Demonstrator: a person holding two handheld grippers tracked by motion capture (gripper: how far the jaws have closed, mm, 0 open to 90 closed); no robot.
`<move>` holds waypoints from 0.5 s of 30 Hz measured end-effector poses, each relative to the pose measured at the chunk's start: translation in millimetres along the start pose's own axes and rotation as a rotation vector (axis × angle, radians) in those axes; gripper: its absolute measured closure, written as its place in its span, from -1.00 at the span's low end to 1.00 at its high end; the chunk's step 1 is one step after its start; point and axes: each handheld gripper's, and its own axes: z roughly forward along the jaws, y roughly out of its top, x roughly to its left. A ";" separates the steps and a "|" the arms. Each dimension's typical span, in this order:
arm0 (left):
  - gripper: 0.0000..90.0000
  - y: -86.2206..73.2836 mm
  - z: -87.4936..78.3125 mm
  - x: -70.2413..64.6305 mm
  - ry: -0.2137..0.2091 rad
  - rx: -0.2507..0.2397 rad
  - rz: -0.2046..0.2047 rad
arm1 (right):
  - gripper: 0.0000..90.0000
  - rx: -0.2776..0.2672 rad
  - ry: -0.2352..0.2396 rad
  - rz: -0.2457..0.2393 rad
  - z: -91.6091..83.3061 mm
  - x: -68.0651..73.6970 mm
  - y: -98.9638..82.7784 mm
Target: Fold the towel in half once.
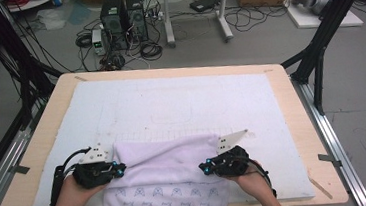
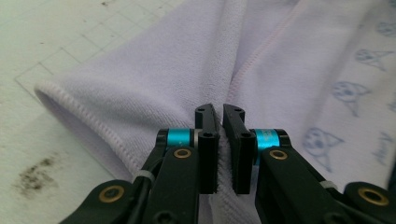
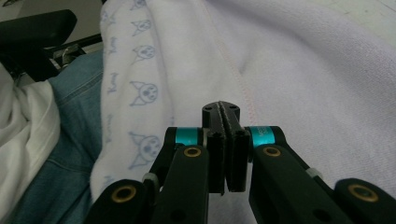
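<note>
The lilac towel [image 1: 165, 180] is lying at the near edge of the surface [image 1: 280, 94], overhanging it. The left hand-held gripper [image 2: 219, 140] is pinching a fold of the towel's left side — the right hand-held gripper [image 3: 226, 140] is clamping its right side, jaws nearly together.
</note>
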 end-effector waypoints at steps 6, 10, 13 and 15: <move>0.39 4.7 -13.7 7.6 0.006 -0.058 -0.027 | 0.75 -0.045 -0.061 0.017 -16.2 -7.6 4.3; 0.26 13.3 -15.6 23.8 0.071 -0.092 -0.053 | 0.61 -0.057 -0.130 0.039 -23.8 -23.4 10.6; 0.23 16.8 -10.5 35.9 0.107 -0.099 -0.070 | 0.49 -0.046 -0.178 0.062 -25.1 -37.1 12.6; 0.16 17.5 -4.7 42.6 0.128 -0.082 -0.066 | 0.40 -0.048 -0.205 0.085 -24.6 -45.6 11.1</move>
